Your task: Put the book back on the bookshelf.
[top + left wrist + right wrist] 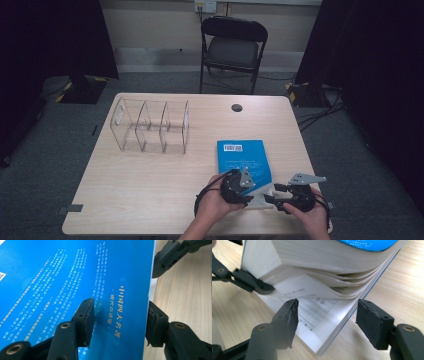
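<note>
A: What is the left gripper [248, 192] doing?

B: It is reaching in over the blue book [242, 156], jaws partly closed across the raised bulk of pages; one pad is lying on the cover, the other at the page edge.

A: And the right gripper [273, 193]?

B: It is pointing in level at the book's near corner, jaws half open and gripping nothing; the bottom pages are lying between them on the table [150, 185].

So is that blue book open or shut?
Partly open: the book's thick upper block of pages is lifted off the bottom pages, which lie flat on the table.
</note>
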Demonstrator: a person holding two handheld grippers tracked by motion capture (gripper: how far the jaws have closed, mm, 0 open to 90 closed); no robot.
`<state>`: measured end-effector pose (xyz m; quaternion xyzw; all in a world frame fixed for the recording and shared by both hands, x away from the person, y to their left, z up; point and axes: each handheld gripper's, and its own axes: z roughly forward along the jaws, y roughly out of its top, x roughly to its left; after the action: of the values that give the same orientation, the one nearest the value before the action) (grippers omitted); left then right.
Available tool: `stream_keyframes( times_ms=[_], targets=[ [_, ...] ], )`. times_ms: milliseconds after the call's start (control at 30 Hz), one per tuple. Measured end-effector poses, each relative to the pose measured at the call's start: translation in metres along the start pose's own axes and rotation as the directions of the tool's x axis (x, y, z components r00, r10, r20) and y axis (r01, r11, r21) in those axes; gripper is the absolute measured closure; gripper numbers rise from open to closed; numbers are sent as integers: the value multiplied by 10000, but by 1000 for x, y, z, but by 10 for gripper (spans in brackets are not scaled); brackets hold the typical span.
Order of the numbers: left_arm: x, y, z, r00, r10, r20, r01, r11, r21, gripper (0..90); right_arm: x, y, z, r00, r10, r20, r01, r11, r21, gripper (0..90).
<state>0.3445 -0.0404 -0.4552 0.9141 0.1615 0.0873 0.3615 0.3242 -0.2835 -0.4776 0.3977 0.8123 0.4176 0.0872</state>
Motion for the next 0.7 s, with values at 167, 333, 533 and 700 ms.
stream_keyframes(
  times_ms=[167, 333, 533, 700],
  targets=[
    [0, 3, -3, 10000, 37, 55, -38, 9998, 195, 561, 0, -3, 2, 10000, -74, 63, 74, 10000, 26, 341],
    [0, 3, -5, 9997, -199, 158, 196, 9996, 196, 582, 0, -3, 7, 9998, -126, 160, 125, 9999, 104, 343],
    [2, 0, -5, 9977, -496, 466, 496, 9988, 4, 564, 6, 4, 17, 9973, -520, 511, 514, 9986, 142, 368],
    [-1, 1, -3, 9969, -538, 568, 536, 9985, 57, 467, 7, 7, 14, 9962, -700, 527, 712, 9973, -204, 378]
  ],
)
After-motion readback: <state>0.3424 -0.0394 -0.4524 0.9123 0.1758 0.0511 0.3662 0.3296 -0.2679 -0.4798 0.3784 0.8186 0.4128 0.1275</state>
